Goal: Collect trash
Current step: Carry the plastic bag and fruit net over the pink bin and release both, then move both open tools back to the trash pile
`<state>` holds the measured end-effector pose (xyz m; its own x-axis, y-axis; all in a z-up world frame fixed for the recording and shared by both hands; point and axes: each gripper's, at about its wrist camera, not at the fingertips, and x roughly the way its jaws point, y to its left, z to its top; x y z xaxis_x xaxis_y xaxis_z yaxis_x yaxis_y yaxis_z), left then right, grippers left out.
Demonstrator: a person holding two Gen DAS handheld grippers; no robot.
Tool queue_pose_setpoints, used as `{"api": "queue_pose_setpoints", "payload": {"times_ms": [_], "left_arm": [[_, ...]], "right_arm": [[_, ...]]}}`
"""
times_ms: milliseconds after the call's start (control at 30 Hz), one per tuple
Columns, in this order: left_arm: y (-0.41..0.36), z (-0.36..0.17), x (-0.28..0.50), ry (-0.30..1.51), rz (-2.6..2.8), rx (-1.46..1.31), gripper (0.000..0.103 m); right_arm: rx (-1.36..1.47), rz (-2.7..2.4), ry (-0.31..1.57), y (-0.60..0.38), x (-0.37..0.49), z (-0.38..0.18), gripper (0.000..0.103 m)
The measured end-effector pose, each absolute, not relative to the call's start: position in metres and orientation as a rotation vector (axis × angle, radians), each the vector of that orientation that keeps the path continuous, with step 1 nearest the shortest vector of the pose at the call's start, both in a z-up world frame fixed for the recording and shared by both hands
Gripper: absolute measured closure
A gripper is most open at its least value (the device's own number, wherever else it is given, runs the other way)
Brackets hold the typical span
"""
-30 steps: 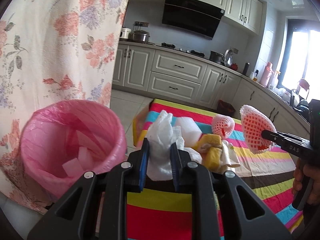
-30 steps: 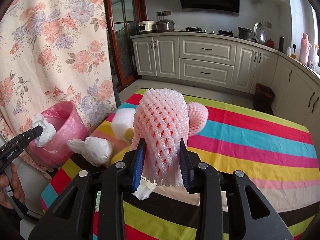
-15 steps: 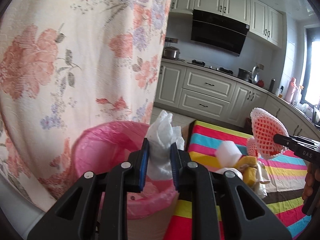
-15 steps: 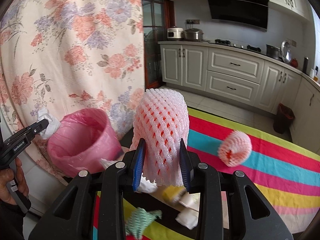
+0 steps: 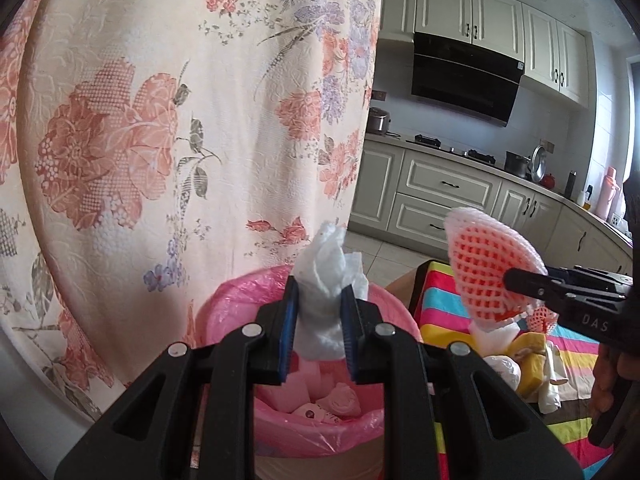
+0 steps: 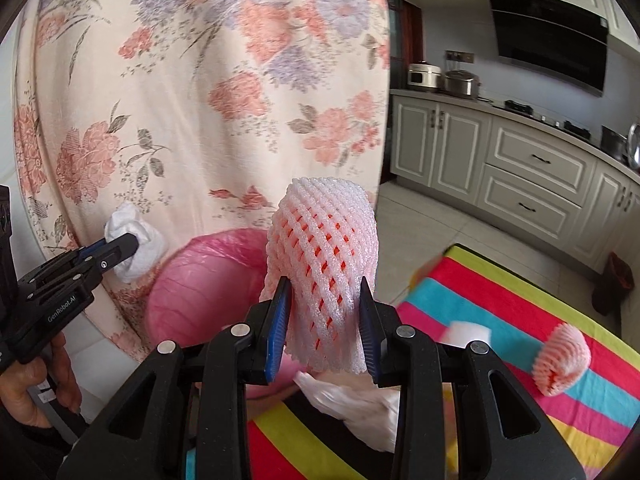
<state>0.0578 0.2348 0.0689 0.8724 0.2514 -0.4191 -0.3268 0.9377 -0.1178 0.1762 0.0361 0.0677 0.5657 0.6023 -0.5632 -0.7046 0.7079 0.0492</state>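
Observation:
My left gripper [image 5: 318, 330] is shut on a crumpled white tissue wad [image 5: 330, 280] and hangs right over the pink-lined trash bin [image 5: 240, 304], which holds several scraps. The same wad [image 6: 134, 244] shows in the right wrist view, left of the bin [image 6: 200, 280]. My right gripper [image 6: 324, 332] is shut on a pink foam fruit net [image 6: 324, 256], held beside the bin above the table's corner. That net [image 5: 488, 264] also appears at the right of the left wrist view.
A flowered curtain [image 5: 160, 120] hangs close behind the bin. The striped tablecloth [image 6: 500, 308] carries a second foam net [image 6: 560, 356], a white plastic bag [image 6: 360, 408], a white foam piece [image 6: 466, 332] and yellow scraps [image 5: 528, 364]. Kitchen cabinets [image 6: 520, 176] line the far wall.
Both grippers swung left from over the table toward the bin. The left one now has the tissue above the bin's mouth, and the right one has come up beside it with the net.

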Motion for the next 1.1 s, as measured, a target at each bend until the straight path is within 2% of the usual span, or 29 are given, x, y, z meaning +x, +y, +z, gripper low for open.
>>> {"api": "queue_pose_setpoints", "payload": {"times_ms": [467, 533, 600, 667, 700, 1100], "left_arm": [[0.255, 0.067, 0.060, 0.414, 0.351, -0.202, 0.080], [0.255, 0.067, 0.060, 0.414, 0.348, -0.206, 0.077], [0.255, 0.066, 0.060, 0.415, 0.350, -0.212, 0.063], [0.256, 0.067, 0.059, 0.412, 0.357, -0.213, 0.058], [0.256, 0.067, 0.059, 0.411, 0.359, -0.214, 0.055], [0.242, 0.069, 0.056, 0.419, 0.336, -0.207, 0.053]], "right_arm": [[-0.226, 0.912, 0.634, 0.110, 0.185, 0.049, 0.068], [-0.229, 0.916, 0.637, 0.116, 0.188, 0.045, 0.062], [-0.237, 0.916, 0.646, 0.120, 0.191, 0.042, 0.053], [-0.231, 0.912, 0.647, 0.120, 0.194, 0.040, 0.045], [-0.229, 0.913, 0.646, 0.120, 0.195, 0.040, 0.044], [-0.180, 0.837, 0.627, 0.081, 0.198, 0.048, 0.038]]}}
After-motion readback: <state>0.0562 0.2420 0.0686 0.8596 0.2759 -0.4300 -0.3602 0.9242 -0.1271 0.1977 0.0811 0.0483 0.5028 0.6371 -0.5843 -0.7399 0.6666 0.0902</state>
